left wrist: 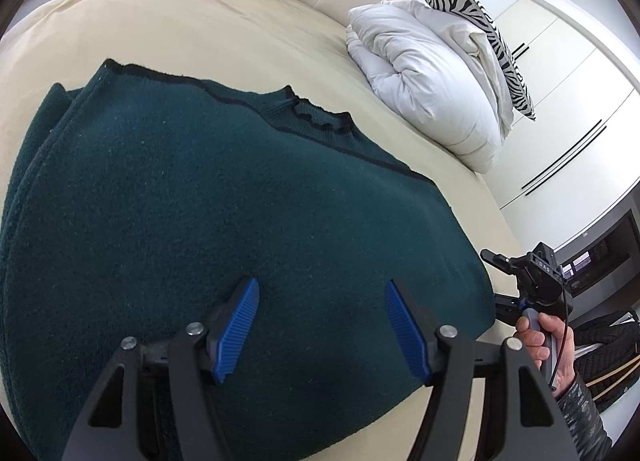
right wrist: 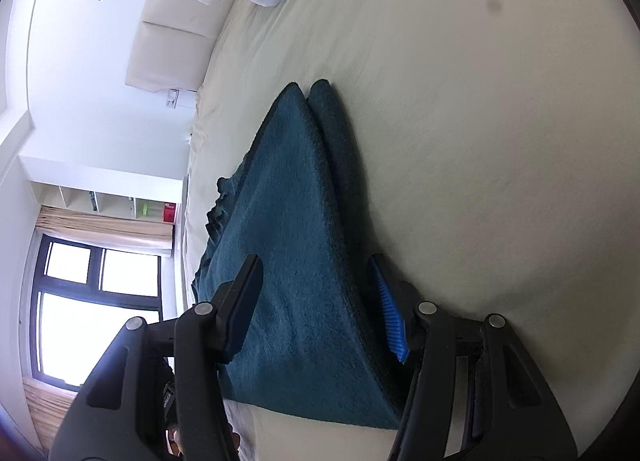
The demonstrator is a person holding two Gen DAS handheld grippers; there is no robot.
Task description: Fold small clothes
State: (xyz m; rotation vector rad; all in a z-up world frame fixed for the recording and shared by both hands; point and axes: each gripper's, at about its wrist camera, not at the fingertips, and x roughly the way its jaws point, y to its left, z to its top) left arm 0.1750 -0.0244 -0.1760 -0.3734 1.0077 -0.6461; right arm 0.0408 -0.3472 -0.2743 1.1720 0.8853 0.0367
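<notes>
- left wrist view: the dark green sweater lies flat on the cream bed sheet, already doubled into layers along its left side, its neckline at the far edge. the left gripper hovers right above the near part of the fabric with its blue pads spread wide and nothing between them.
- from this gripper the garment stretches forward and to the left; its long axis seems to run from near right to far left. the right gripper shows just off the sweater's right corner, held in the right hand; from here i cannot tell how wide it is.
- a rumpled white duvet and a zebra pillow sit well apart at the head of the bed.
- right wrist view: the right gripper is turned on its side, jaws wide apart, straddling the near edge of the sweater without pinching it. one finger sits over the top layer, the blue pad against the bed sheet side.
- the fabric runs straight away from it, tapering to a far corner, so this gripper looks the nearer one to take that edge.
</notes>
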